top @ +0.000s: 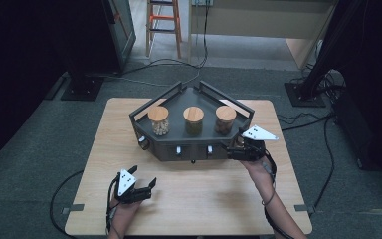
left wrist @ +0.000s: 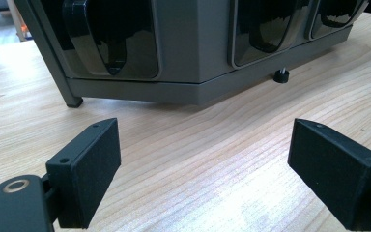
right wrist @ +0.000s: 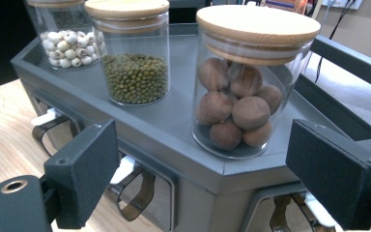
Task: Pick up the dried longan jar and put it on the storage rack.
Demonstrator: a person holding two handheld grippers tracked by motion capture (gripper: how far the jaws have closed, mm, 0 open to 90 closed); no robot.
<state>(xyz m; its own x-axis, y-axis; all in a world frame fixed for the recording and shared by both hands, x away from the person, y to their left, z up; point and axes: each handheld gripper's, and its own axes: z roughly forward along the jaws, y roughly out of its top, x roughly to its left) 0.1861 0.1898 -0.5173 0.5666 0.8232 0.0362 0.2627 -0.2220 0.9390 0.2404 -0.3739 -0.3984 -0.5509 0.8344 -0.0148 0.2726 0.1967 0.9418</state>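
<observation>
Item 1: jar of brown nuts [right wrist: 239, 104], glass w/ wooden lid [right wrist: 257, 25]; stands upright at right end of grey corner rack [top: 191, 133], nearest my right gripper [top: 242, 149]; prob. moderately heavy, rigid, glass slick and breakable; lid looks merely seated, so I'd grip the glass body mid-height, not the lid.
Item 2: jar of green beans [right wrist: 134, 77], middle of rack; same build, just left of item 1, apart from it.
Item 3: jar of white seeds [right wrist: 66, 46], far left end of rack.
Item 4: rack itself; metal, railed, on wooden table [top: 199, 199]; dispenser levers [right wrist: 134, 191] along its near face.
Item 5: my right gripper; at rack's near right corner, tilted up toward item 1; jaws spread wide, nothing between; forearm reaches in from near edge.
Item 6: my left gripper [top: 138, 190]; low over table, near left, well apart from rack; jaws wide, empty; aimed at rack's underside and foot [left wrist: 281, 76].
</observation>
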